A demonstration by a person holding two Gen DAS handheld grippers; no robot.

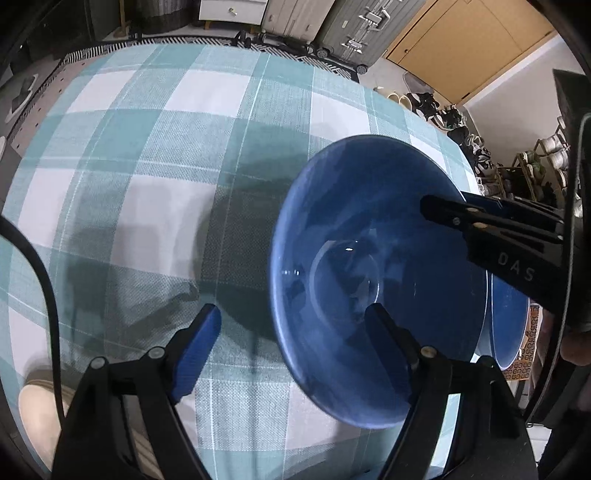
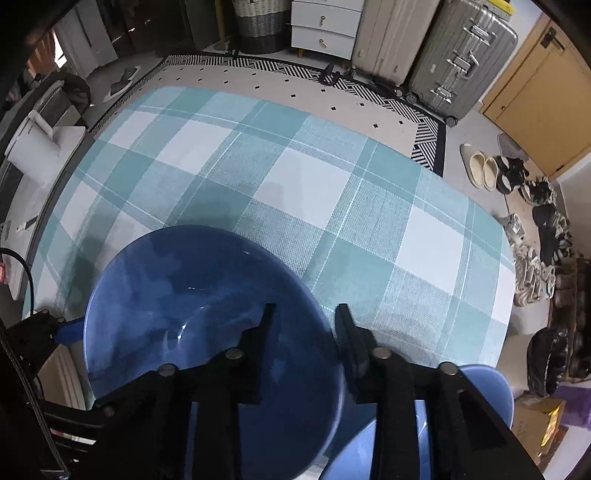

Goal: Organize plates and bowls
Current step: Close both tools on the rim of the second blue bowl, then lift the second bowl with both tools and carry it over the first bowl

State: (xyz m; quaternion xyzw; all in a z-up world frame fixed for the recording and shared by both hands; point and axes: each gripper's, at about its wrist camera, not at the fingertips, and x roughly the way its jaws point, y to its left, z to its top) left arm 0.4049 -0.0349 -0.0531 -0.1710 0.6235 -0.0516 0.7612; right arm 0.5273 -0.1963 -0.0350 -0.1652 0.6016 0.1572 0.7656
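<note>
A deep blue bowl [image 1: 351, 280] [image 2: 192, 314] sits on the teal and white checked tablecloth [image 2: 303, 184], near the front edge. My right gripper [image 2: 306, 314] [image 1: 461, 210] points down over the bowl's right rim, one finger inside and one outside, shut on the wall. A lighter blue dish [image 2: 487, 387] [image 1: 509, 325] lies partly under that side of the bowl. My left gripper [image 1: 293, 314] stands open across the bowl's left rim without touching it. Its right finger [image 1: 384, 332] hangs over the inside and its blue-padded left finger [image 1: 203, 332] over the cloth. The left gripper's pad [image 2: 70, 332] shows at the bowl's left side.
The cloth spreads out beyond the bowl. A white kettle [image 2: 26, 144] stands on a side table at the left. On the floor behind are a patterned rug [image 2: 295, 85], suitcases [image 2: 458, 55], drawers [image 2: 325, 26] and shoes [image 2: 480, 166]. A black cable [image 1: 48, 288] hangs at my left.
</note>
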